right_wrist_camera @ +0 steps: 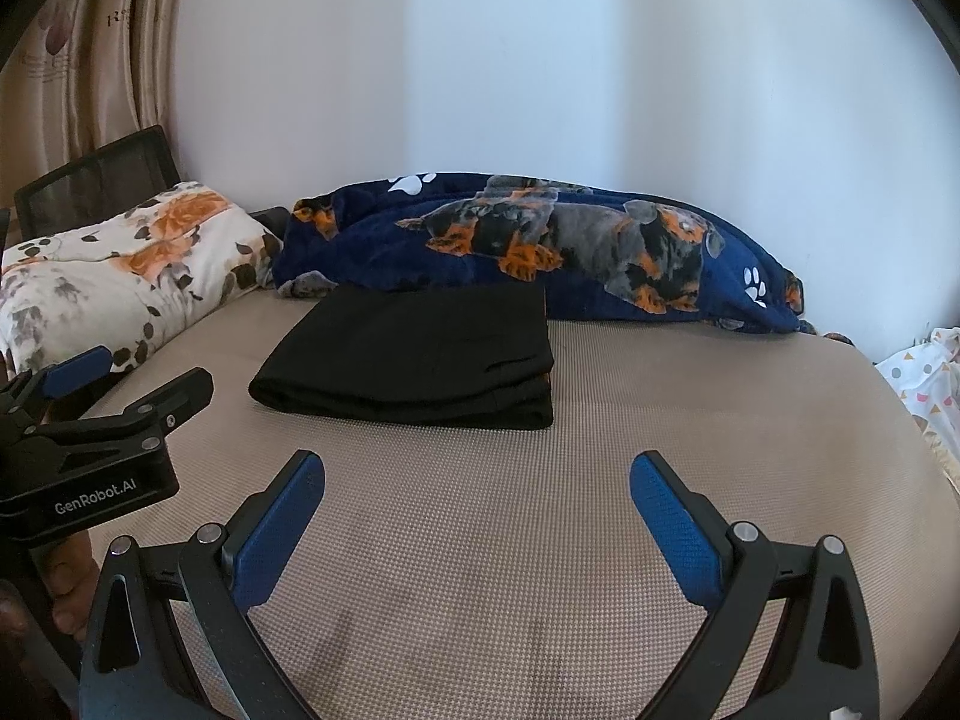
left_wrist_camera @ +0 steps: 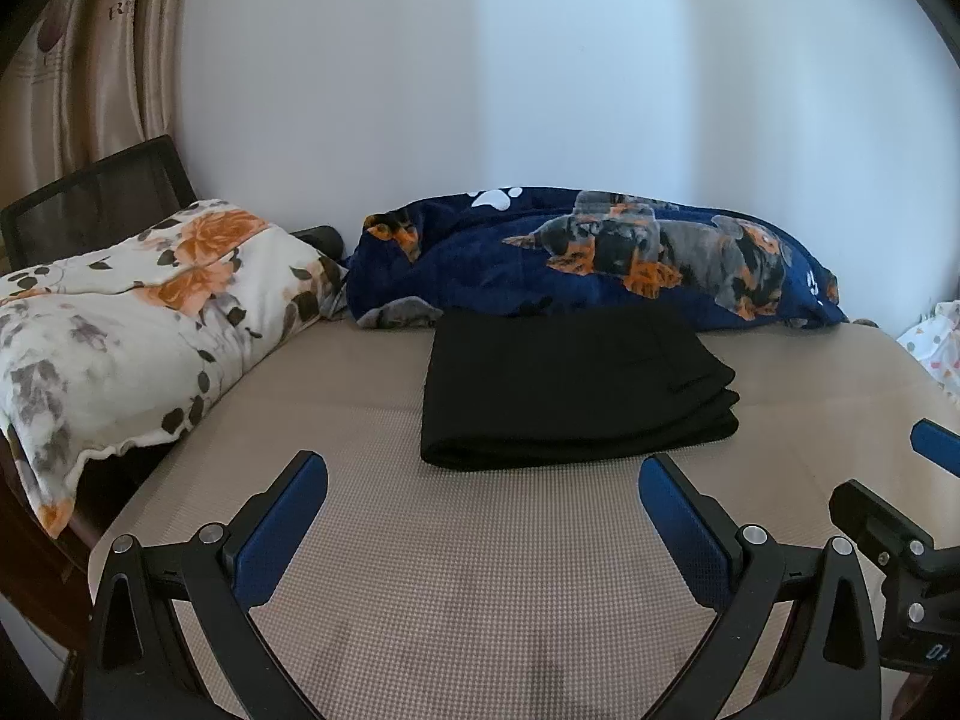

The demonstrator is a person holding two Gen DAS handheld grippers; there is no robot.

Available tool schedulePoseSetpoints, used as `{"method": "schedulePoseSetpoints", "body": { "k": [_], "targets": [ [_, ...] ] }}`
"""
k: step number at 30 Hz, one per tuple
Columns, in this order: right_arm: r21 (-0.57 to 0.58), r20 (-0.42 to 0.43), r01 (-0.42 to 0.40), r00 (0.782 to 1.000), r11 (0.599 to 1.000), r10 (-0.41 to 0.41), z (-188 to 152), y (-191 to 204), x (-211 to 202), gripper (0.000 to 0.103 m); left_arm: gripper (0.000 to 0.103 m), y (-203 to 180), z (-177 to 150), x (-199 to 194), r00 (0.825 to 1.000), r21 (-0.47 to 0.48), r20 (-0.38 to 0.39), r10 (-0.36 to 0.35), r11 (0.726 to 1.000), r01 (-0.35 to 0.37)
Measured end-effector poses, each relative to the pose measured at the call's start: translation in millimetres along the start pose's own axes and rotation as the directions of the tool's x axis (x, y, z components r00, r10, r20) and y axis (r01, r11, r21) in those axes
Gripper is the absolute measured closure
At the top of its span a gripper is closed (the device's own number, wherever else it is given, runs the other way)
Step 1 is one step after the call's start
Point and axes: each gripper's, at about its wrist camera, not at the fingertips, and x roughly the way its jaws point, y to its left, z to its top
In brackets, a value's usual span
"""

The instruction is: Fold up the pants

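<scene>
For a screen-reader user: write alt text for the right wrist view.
Black pants lie folded on a beige bed, beyond the open, empty right gripper. Behind them lie a dog-print blanket and floral pillow.

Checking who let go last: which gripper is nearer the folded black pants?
About level. The left gripper faces the pants nearly head-on; the right gripper has them ahead, off to its left. Both open, touching nothing.

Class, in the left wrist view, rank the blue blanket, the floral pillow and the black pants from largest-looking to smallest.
1. Blue blanket, widest across the frame.
2. Floral pillow, a close second; it lies nearer the camera's edge, so this is unsure.
3. Black pants, folded, smallest.
</scene>
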Motion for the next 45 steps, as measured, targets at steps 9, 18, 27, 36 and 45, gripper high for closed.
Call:
{"method": "schedulePoseSetpoints", "body": {
  "k": [9, 18, 27, 36, 45],
  "targets": [
    [0.0, -0.006, -0.001, 1.0, 1.0, 0.001, -1.8, -2.8, 6.2, 0.002, 0.0, 0.8, -1.9, 4.1, 1.0, 0.0, -0.006, -0.004, 1.0, 0.004],
    [0.0, -0.008, -0.001, 1.0, 1.0, 0.001, -2.6, -2.5, 7.0, 0.002, 0.0, 0.7, -2.1, 7.3, 1.0, 0.0, -0.009, -0.005, 1.0, 0.005],
    [-0.001, -0.011, -0.002, 1.0, 1.0, 0.002, -1.5, -2.8, 9.0, 0.002, 0.0, 0.3, -2.1, 9.0, 1.0, 0.001, -0.01, -0.005, 1.0, 0.005],
    [0.0, -0.015, -0.003, 1.0, 1.0, 0.003, -3.7, -2.8, 12.0, 0.002, 0.0, -0.3, -1.6, 10.8, 1.0, 0.002, -0.012, -0.006, 1.0, 0.006],
    [0.002, -0.029, -0.007, 1.0, 1.0, 0.007, -12.0, -4.8, 17.7, 0.002, 0.0, -0.2, -7.4, 24.4, 1.0, 0.01, -0.029, -0.005, 1.0, 0.005]
  ]
}}
